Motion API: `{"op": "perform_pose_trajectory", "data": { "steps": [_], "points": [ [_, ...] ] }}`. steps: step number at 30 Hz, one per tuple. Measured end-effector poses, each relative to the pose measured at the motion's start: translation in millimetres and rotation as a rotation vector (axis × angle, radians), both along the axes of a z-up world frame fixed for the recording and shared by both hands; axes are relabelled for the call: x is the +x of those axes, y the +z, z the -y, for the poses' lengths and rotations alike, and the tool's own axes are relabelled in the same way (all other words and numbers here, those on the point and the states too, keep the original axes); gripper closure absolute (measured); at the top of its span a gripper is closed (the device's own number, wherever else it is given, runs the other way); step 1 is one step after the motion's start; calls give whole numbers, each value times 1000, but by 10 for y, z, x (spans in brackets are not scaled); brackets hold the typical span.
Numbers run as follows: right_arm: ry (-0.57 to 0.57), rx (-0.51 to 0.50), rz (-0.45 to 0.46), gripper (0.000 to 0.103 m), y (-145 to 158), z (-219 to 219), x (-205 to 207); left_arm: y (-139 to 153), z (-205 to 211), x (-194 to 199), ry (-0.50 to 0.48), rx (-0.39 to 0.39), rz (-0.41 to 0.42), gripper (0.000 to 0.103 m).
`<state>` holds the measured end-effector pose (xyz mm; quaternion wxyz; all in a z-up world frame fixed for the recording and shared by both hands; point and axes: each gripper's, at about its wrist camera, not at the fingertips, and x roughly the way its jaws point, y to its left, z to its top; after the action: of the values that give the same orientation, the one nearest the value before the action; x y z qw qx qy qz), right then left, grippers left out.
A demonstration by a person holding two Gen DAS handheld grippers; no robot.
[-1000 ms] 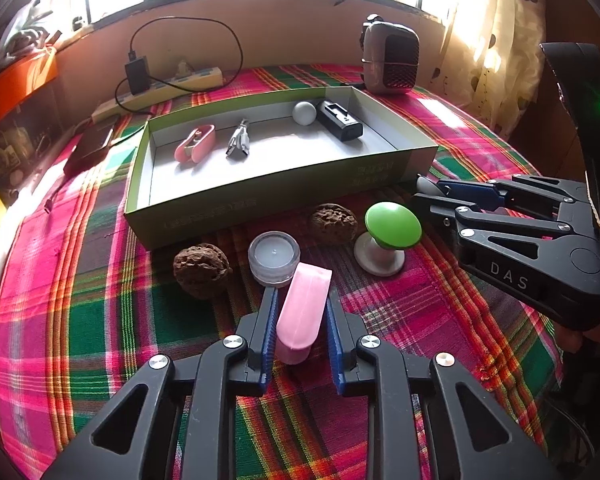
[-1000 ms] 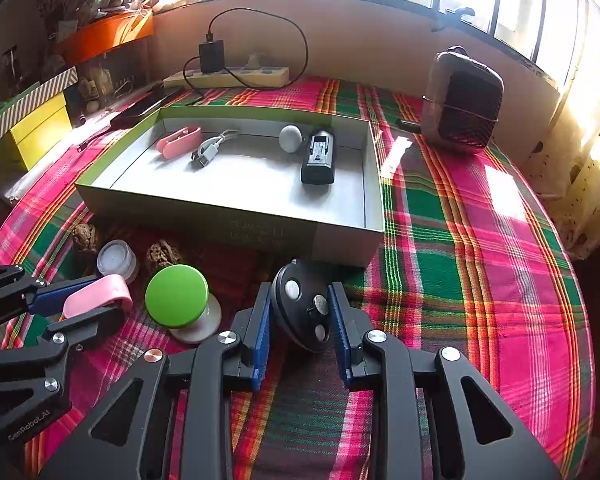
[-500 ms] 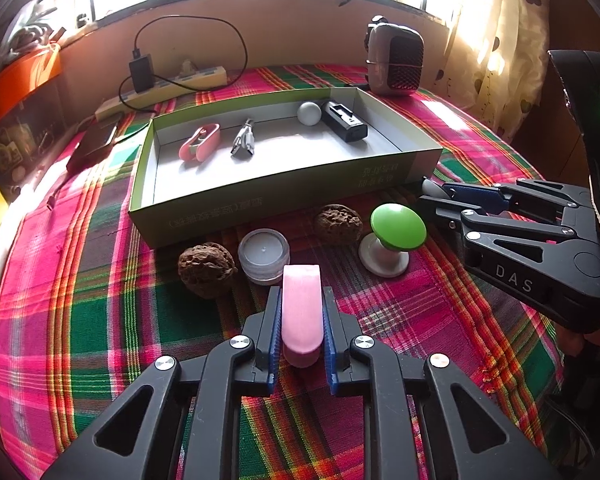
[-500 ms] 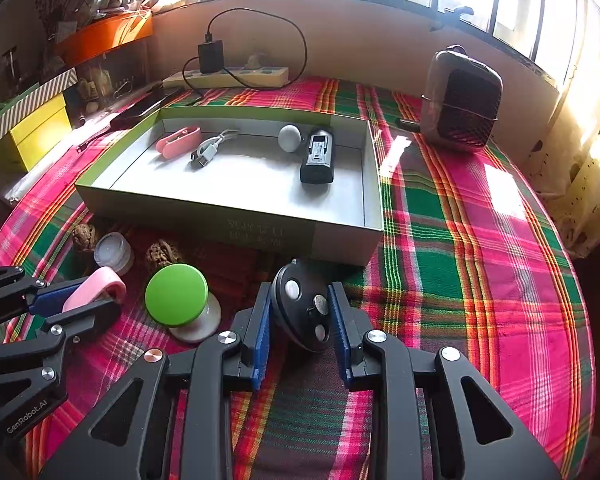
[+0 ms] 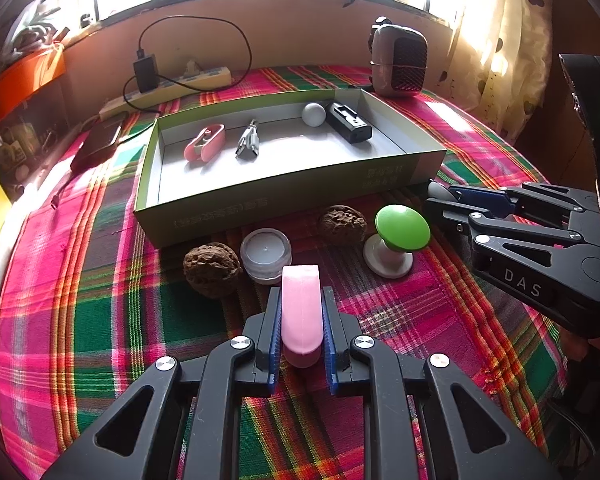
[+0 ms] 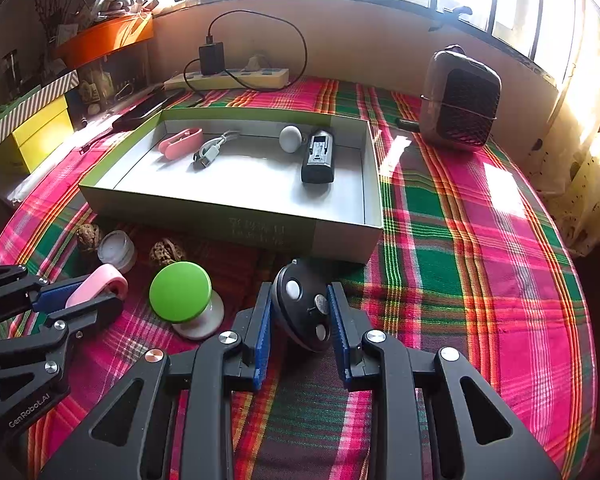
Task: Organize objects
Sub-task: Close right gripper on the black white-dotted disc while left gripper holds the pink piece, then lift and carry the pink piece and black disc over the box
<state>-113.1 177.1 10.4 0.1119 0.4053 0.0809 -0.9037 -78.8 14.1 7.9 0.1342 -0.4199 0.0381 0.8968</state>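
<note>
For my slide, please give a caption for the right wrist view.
Right tongs shut on a black device before the green box.

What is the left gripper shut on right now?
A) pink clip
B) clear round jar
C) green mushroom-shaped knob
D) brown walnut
A: the left gripper has its blue pads pressed on both sides of the pink clip, while the green knob, clear jar and walnut sit free on the plaid cloth.
</note>
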Motion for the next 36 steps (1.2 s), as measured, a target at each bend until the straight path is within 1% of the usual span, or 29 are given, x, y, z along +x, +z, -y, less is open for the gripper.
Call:
{"op": "perform_pose_trajectory", "data": {
  "steps": [14,18,25,26,29,36],
  "points": [
    [9,-13,-15,75,95,12,66,75,55,26,5,4,-17,87],
    [15,-18,-25,75,147,25,98,163,104,72,10,21,-25,87],
    [22,-37,-51,75,279,27,138,313,140,78,23,21,-51,87],
    [23,-37,-53,76,295,30,140,347,133,112,23,23,-54,87],
    [28,-36,-57,75,339,44,129,379,-48,51,23,26,-55,87],
    [29,-42,-71,75,453,53,33,486,-35,-47,20,31,-69,87]
  ]
}}
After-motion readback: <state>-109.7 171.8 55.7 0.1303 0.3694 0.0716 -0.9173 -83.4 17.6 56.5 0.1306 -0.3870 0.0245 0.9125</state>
